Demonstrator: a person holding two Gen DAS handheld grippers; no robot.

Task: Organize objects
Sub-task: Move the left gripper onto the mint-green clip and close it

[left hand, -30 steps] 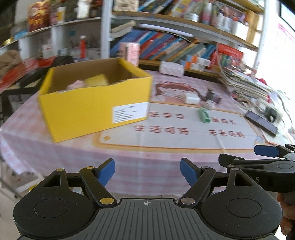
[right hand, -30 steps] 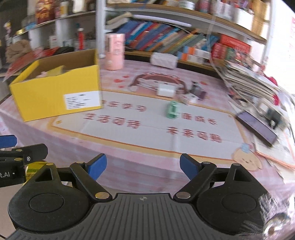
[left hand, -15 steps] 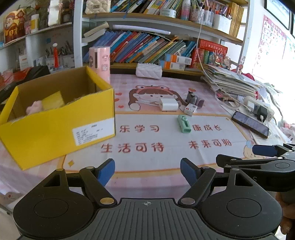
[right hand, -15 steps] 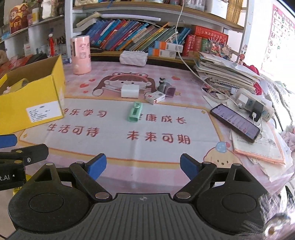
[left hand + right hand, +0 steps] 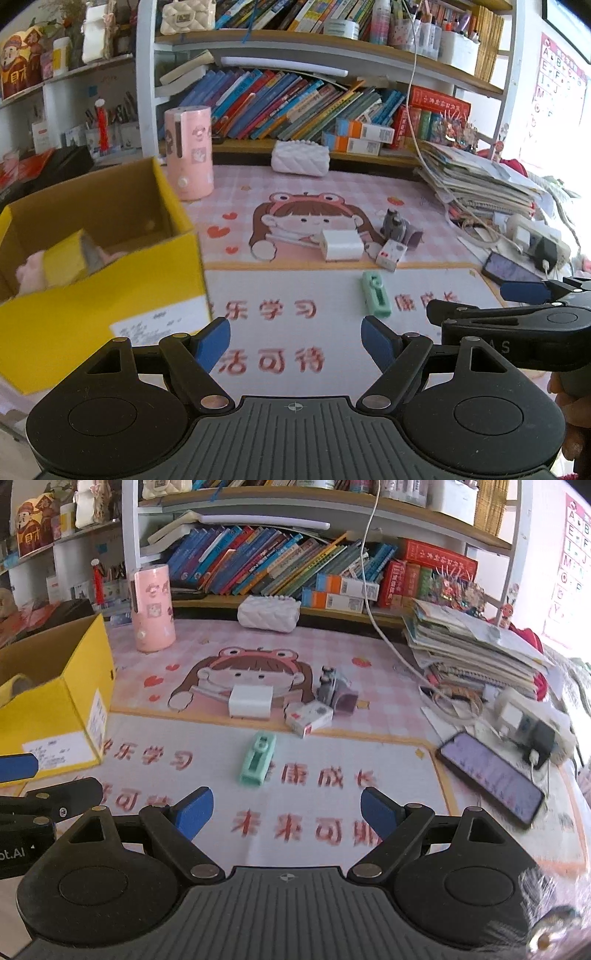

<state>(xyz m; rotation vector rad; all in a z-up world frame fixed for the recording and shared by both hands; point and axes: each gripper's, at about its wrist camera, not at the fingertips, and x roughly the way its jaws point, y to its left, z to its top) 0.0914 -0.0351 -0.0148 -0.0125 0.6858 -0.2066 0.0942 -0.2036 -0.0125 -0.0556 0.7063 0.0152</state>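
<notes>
Both grippers hang side by side over the near edge of the desk mat [image 5: 369, 738]. Left gripper [image 5: 295, 341]: jaws wide apart, nothing between the blue pads. Right gripper [image 5: 286, 812]: the same, wide and empty.

Yellow box [image 5: 122, 280] sits at the left of the mat, open-topped, its near right corner just beside the left gripper's left finger in the left wrist view. Something pink and something yellow lie inside; too blurred to name.

Mid-mat, ahead of both grippers: green stapler [image 5: 258, 758] lying flat, apart from the rest. Behind it, clustered: white charger [image 5: 250, 702], small white box [image 5: 308, 718] close beside it, grey toy camera [image 5: 334, 690] touching the small box.

Phone [image 5: 491, 775] lies at the right edge of the mat, a power strip [image 5: 532, 723] just behind it. Pink cylinder [image 5: 153, 609] stands upright at the back left.

Bare mat between the stapler and the grippers, and between box and stapler.
</notes>
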